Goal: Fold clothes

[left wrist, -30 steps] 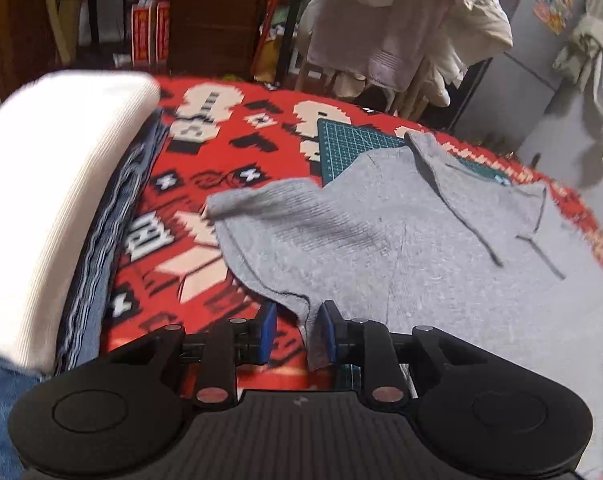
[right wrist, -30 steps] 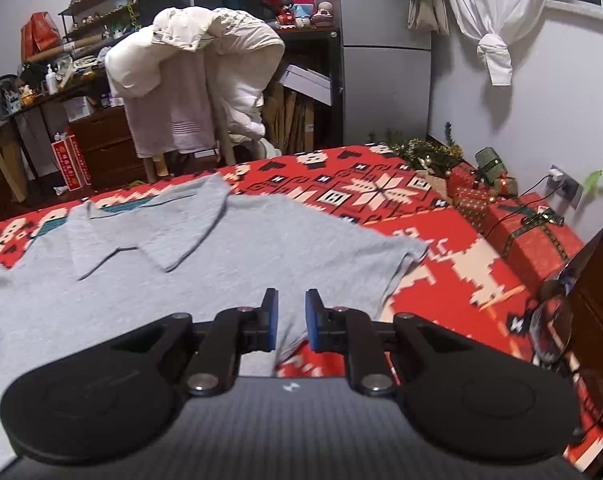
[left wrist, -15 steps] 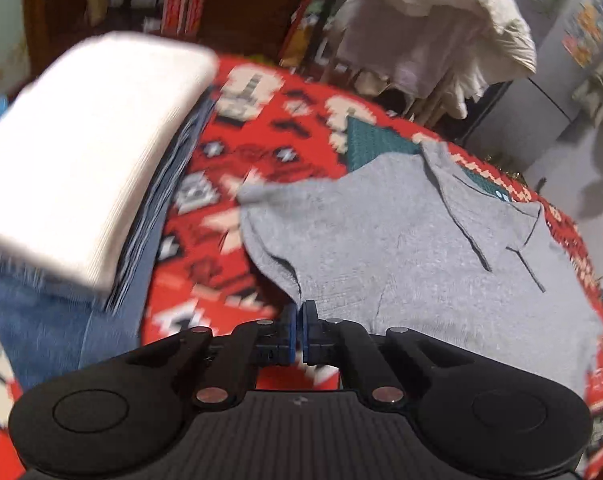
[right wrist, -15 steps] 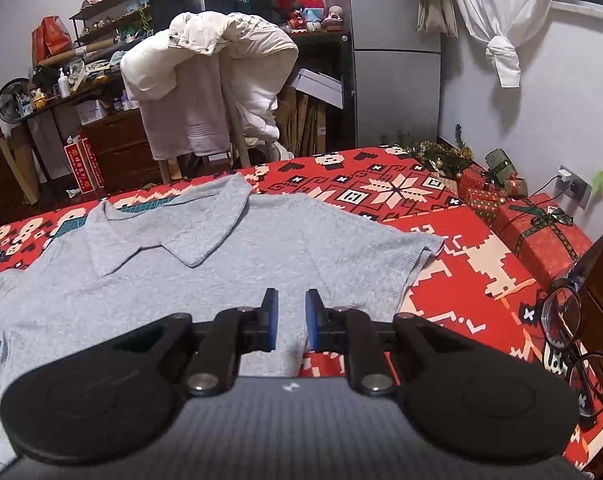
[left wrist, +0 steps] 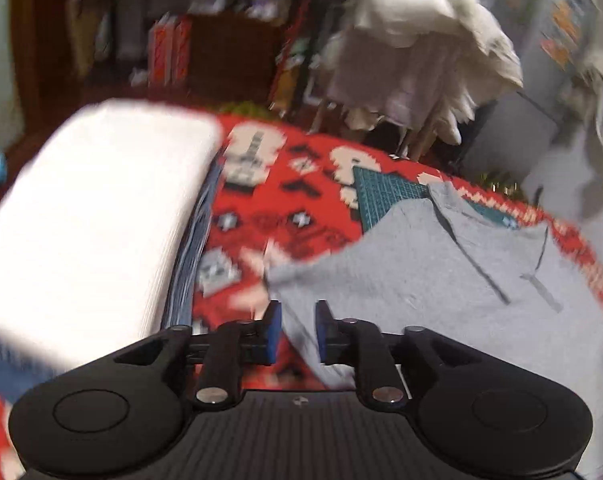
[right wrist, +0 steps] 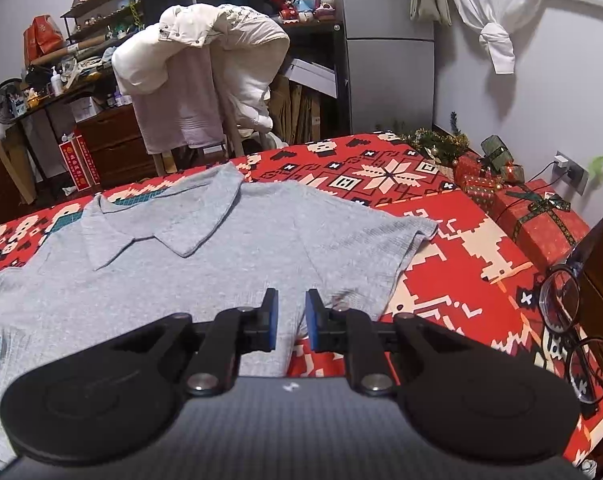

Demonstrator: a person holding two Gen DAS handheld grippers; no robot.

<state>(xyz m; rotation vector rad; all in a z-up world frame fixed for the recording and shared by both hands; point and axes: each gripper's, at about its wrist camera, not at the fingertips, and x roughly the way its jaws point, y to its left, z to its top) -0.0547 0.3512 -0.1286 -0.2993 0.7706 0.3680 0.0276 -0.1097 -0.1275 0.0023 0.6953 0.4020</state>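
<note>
**Grey polo laid flat, both grippers hovering at its sleeves**

The grey polo shirt [right wrist: 205, 264] lies front-up and spread across the middle of the worktop [right wrist: 461, 248], collar toward the far edge, sleeves out to either side; that flat, open layout is what a first fold needs. The left gripper [left wrist: 297, 330] sits at the near edge by the shirt's left sleeve, fingers apart with the sleeve's edge showing in the gap, not pinched. The right gripper [right wrist: 288, 322] hangs over the side seam below the right sleeve, fingers likewise apart and holding nothing. Both seem placed to take the garment's two sides at once, so the fold would come in evenly.

At the left edge a stack of folded clothes [left wrist: 93, 216], white on top and blue beneath, looks like the finished pile, kept clear of the working area. A red patterned cloth covers the worktop, with a green cutting mat [left wrist: 385, 192] showing under the collar. Eyeglasses [right wrist: 577, 328] rest at the right edge. Beyond the far edge stands a chair draped with pale garments [right wrist: 205, 76], then shelves, a fridge and wrapped gifts [right wrist: 537, 220]. The left view is motion-blurred
</note>
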